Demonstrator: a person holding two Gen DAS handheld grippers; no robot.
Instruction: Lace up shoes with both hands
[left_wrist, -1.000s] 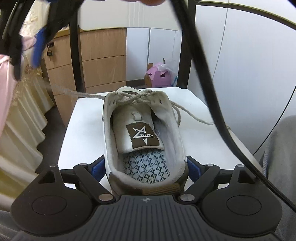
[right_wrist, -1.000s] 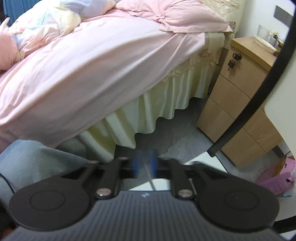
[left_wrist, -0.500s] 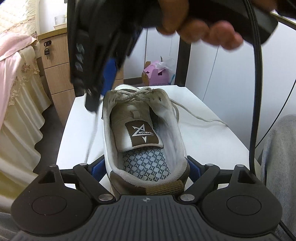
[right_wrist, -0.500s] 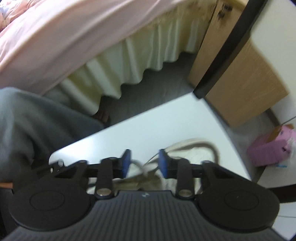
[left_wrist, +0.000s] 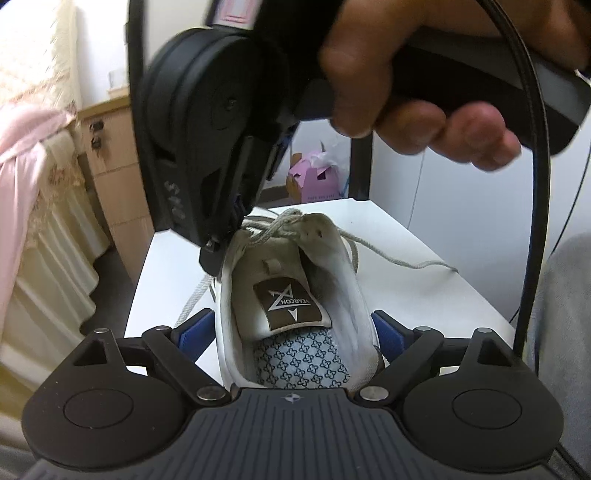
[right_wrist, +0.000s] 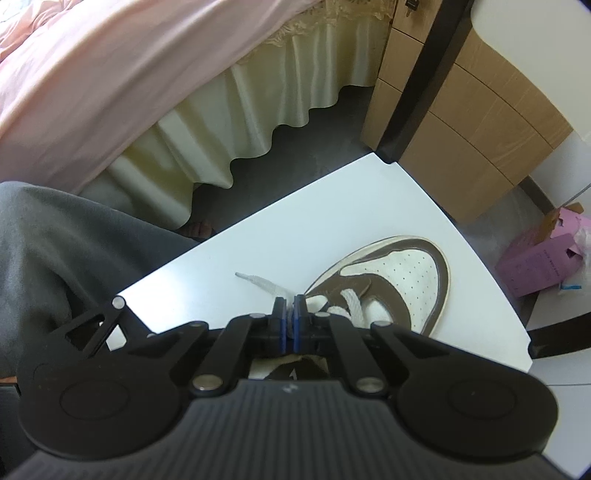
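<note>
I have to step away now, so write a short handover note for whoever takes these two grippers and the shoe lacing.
Left gripper: jaws wide around the heel of the shoe, steadying it on the white table.
Right gripper: shut on the white lace beside the shoe's eyelets, lace tip lying on the table.
The other lace end trails loose on the far side of the shoe.
Done: lower eyelets are crossed.
Left: the top eyelets look empty, so thread both ends through them, then tie.
</note>
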